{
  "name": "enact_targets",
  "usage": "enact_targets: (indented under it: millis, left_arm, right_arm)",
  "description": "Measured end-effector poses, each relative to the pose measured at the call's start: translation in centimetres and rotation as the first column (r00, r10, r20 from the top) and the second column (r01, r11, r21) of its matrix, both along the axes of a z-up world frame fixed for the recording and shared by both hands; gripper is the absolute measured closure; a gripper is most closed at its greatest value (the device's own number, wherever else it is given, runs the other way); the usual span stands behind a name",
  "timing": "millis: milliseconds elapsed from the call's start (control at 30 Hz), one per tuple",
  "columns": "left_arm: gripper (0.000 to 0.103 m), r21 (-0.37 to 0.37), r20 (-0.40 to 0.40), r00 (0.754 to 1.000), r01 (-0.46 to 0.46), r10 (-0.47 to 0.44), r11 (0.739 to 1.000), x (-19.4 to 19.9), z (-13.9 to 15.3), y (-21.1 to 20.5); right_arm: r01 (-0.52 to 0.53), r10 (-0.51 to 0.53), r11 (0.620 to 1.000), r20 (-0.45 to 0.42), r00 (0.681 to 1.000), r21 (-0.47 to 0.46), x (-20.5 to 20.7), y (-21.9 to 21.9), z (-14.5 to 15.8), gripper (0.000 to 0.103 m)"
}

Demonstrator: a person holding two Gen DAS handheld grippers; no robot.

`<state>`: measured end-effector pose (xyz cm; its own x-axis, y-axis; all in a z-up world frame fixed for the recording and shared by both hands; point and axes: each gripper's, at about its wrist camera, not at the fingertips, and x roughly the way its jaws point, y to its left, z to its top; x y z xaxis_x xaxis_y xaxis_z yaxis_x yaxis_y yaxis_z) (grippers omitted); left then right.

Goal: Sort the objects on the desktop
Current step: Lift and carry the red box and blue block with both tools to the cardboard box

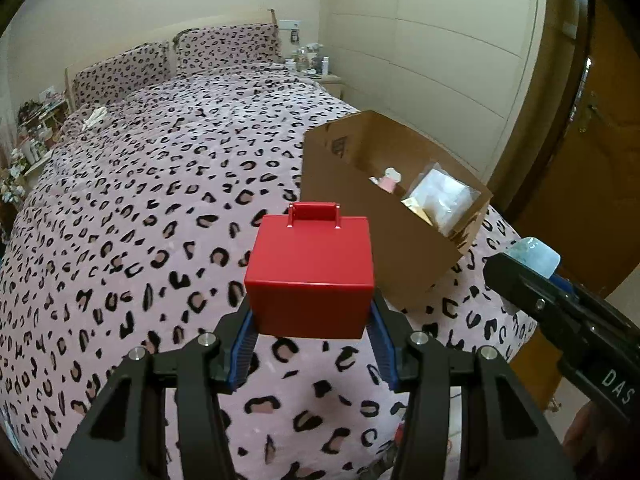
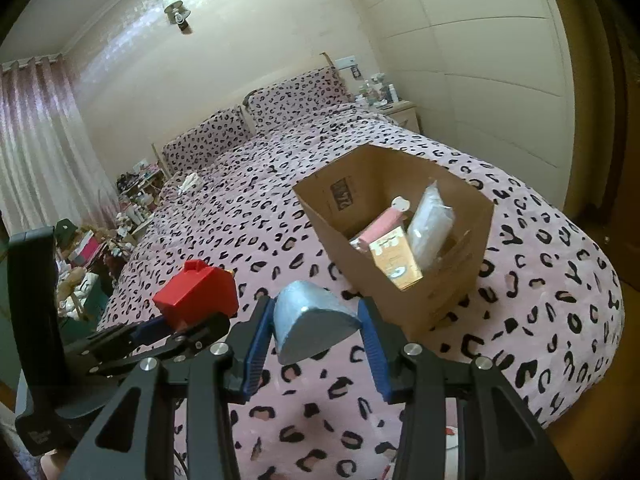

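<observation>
I have both grippers up over the bed [image 1: 140, 208], each carrying something. My left gripper [image 1: 311, 320] has its jaws partly closed on a red box [image 1: 310, 276] — a small glossy cube with a flat handle on top — and the blue pads [image 1: 244, 344] press on its lower left and right sides, so the box sits clear of the leopard-print cover beneath it. From the right wrist view the same red box [image 2: 196, 296] shows at the left, held out on the left gripper [image 2: 176, 326], beside my own load. My right gripper [image 2: 316, 328] is closed down narrow on a pale blue rounded block [image 2: 312, 312] with a flat, half-round end face turned toward the camera; the blue pads [image 2: 256, 340] touch it on either side and it hangs above the cover. In the left wrist view that block [image 1: 534, 256] peeks out past the tip of the right gripper [image 1: 520, 270] at the right edge. The cardboard box [image 2: 400, 304] stands open on the bed ahead and to the right of both grippers, near the bed's corner. Inside it I see a pink packet [image 2: 380, 226], a tan carton with printing [image 2: 396, 260] and a clear plastic bag of something white [image 2: 430, 224], all leaning against each other. Both held things are short of the box, apart from it.
</observation>
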<state>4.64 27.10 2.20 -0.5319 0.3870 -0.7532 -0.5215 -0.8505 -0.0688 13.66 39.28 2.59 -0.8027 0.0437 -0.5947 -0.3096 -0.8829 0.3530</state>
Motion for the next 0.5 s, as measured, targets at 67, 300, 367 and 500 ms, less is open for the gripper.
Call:
enact_targets:
  millis: [67,300,367,500]
  left_arm:
    - [0.052,0.001,0.002,1.000,0.012,-0.012,1.000,0.0,0.0,0.5]
    - [0.052,0.004,0.008,0.999,0.047,-0.047,0.999,0.0,-0.1,2.4]
    - [0.052,0.003,0.008,0.998,0.057,-0.057,0.998,-0.1,-0.2,3.0]
    - [0.052,0.004,0.011,0.997,0.075,-0.075,0.997,-0.4,-0.3,3.8]
  right_arm:
    - [0.011,-0.011,1.000,-0.002,1.000,0.001,0.2,0.4,0.0,0.059]
    - [0.037,-0.037,0.999,0.005,0.999,0.002,0.6,1.7,-0.2,0.059]
    - [0.044,-0.044,0.999,0.008,0.999,0.001,0.5,2.2,-0.4,0.059]
    - [0.060,-0.060,0.998,0.011,0.998,0.000,0.7,2.7,-0.5,0.059]
